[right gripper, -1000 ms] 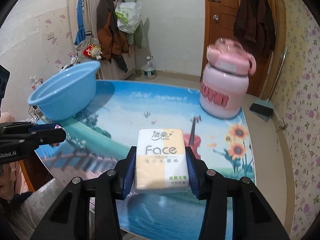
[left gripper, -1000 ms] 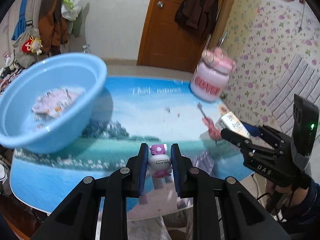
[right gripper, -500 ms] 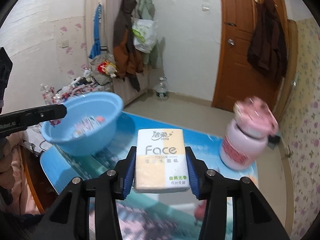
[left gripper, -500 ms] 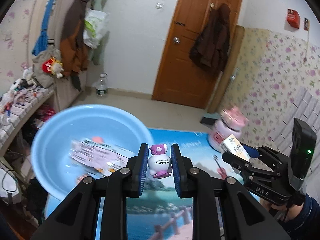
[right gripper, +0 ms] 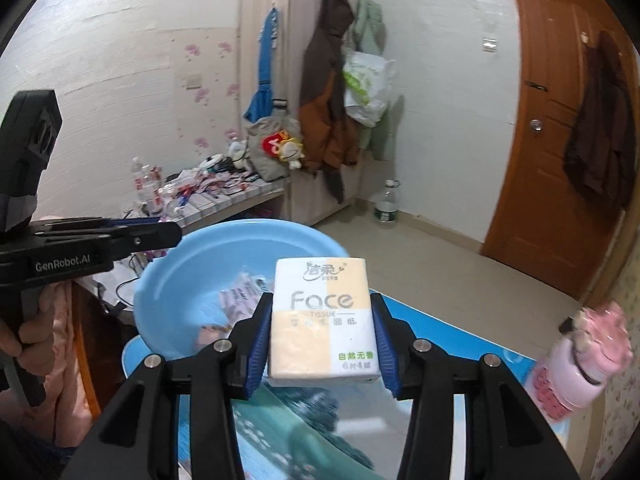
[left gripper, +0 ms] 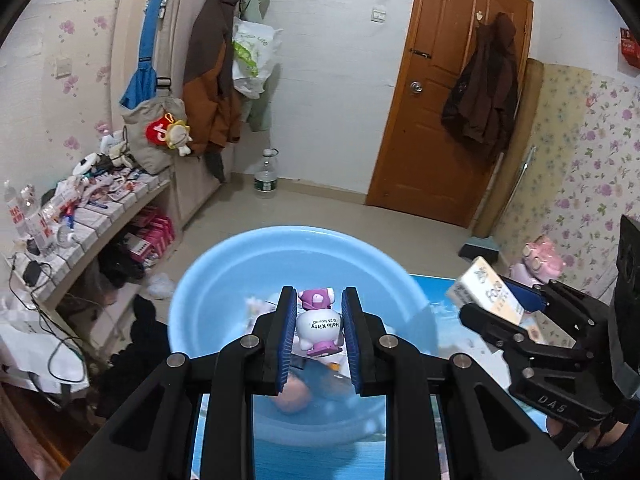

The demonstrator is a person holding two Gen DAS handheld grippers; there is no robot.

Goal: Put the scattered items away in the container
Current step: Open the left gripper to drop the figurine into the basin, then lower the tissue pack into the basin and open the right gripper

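My left gripper (left gripper: 319, 320) is shut on a small white and pink Hello Kitty figure (left gripper: 319, 322) and hangs over the light blue basin (left gripper: 224, 280). Inside the basin lie a pink patterned packet and a pinkish round thing, partly hidden by my fingers. My right gripper (right gripper: 322, 320) is shut on a white and yellow Face tissue pack (right gripper: 322, 320), just right of the basin (right gripper: 192, 264) and above the table. The right gripper with its pack (left gripper: 486, 294) shows at the right in the left wrist view; the left gripper (right gripper: 160, 234) reaches in from the left in the right wrist view.
The basin stands at the left end of a table with a blue landscape print (right gripper: 448, 344). A pink lidded jar (right gripper: 580, 356) stands at the table's right end. Behind are a cluttered shelf (left gripper: 80, 216), hanging coats, a water bottle on the floor (left gripper: 266, 176) and a wooden door (left gripper: 452, 120).
Both grippers have risen and swung left toward the basin, each keeping its item. The left one now hangs over the basin; the jar has slid to the right edge of view.
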